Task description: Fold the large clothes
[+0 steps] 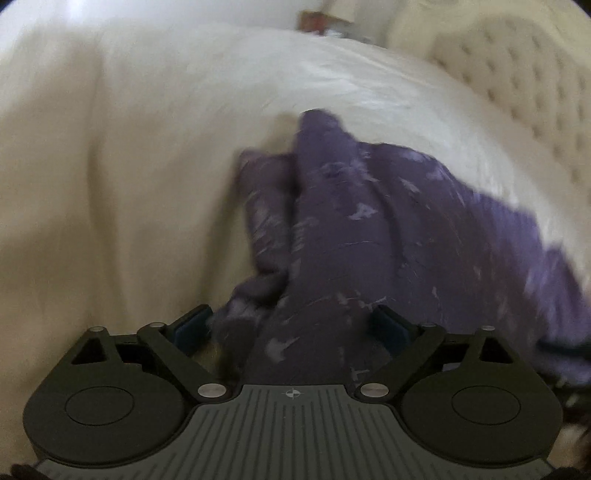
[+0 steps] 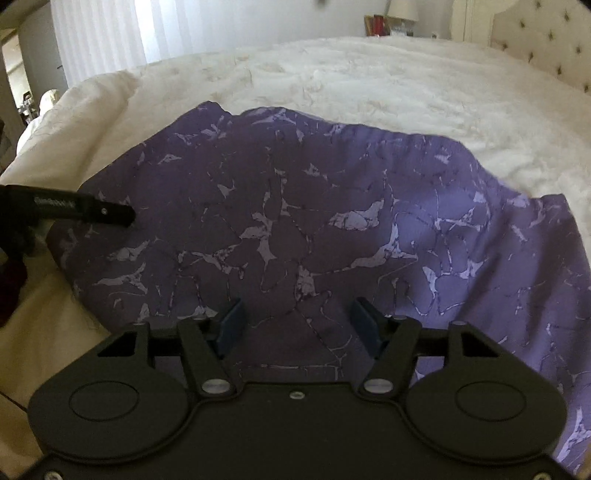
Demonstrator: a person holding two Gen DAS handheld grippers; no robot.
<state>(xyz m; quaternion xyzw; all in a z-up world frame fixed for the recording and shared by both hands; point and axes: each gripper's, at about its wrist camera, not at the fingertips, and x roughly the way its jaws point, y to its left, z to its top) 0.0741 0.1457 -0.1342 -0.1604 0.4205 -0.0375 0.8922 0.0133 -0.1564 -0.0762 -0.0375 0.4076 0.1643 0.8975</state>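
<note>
A large purple garment with a pale marbled print lies spread on the white bed cover. In the left wrist view the same garment looks bunched and blurred, running off to the right. My left gripper hovers over its near part, jaws wide apart with cloth lying below and between them, pads not pressing. My right gripper is low over the garment's near edge, jaws apart and the flat cloth under them. A black finger of the left gripper reaches in over the garment's left side.
A tufted cream headboard stands at the right of the bed. Beyond the far edge are a lamp and small items on a nightstand. White curtains hang at the back left. A rumpled duvet lies left of the garment.
</note>
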